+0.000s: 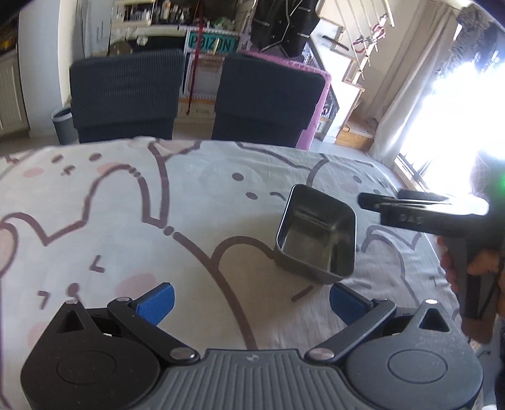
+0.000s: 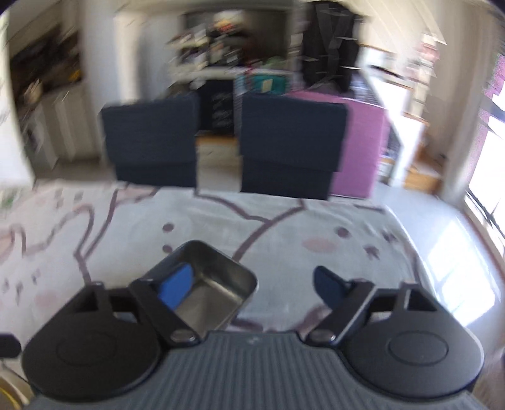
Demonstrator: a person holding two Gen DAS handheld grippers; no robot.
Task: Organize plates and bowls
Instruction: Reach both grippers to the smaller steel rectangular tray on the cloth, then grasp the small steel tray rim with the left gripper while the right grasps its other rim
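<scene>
On printed cloth (image 1: 189,195), square shiny metal bowl (image 1: 315,236) between both wide-spread, empty grippers: left gripper (image 1: 251,304), right gripper (image 2: 252,287).

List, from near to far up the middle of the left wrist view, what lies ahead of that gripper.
Left gripper with its blue pads spread apart → square metal tin, open and empty → cartoon-print tablecloth → two dark fabric chair backs → cluttered shelves at the back.
</scene>
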